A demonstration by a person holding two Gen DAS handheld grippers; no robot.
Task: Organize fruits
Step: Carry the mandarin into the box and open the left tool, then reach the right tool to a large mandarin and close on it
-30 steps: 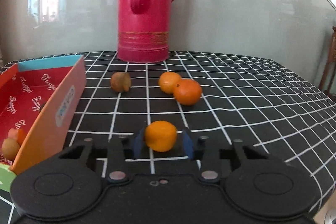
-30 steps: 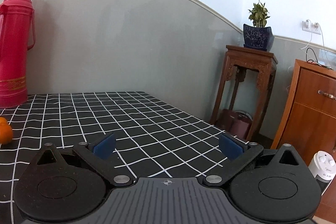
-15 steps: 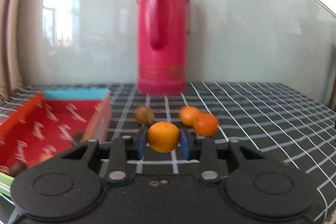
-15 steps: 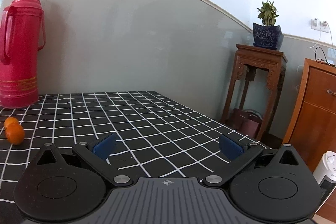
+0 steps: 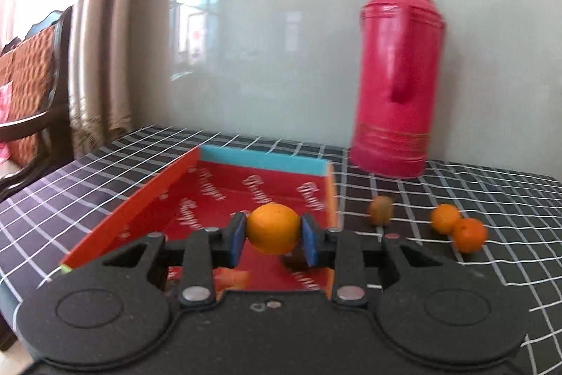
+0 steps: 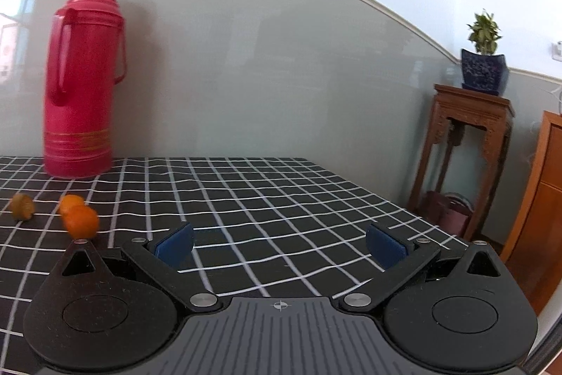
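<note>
My left gripper point(image 5: 274, 236) is shut on an orange point(image 5: 274, 228), its blue pads pressing both sides, and it hangs over the open red box point(image 5: 217, 195) with a blue far wall. Some fruit lies in the box, mostly hidden behind the fingers. To the right of the box on the checked cloth lie a brown fruit point(image 5: 380, 210) and two oranges point(image 5: 445, 217) point(image 5: 470, 234). In the right wrist view the same brown fruit point(image 6: 21, 207) and oranges point(image 6: 81, 222) lie at far left. My right gripper point(image 6: 279, 243) stands open over bare cloth, holding nothing.
A tall red thermos point(image 5: 398, 76) stands at the back by the wall, also the thermos point(image 6: 82, 79) in the right view. A chair point(image 5: 31, 65) and curtain are left of the table. A wooden stand with a potted plant point(image 6: 484, 55) is past the table's right edge.
My left gripper has lifted the orange and swung left, from over the cloth to over the red box. The right gripper has turned left, bringing the thermos and loose fruit into view.
</note>
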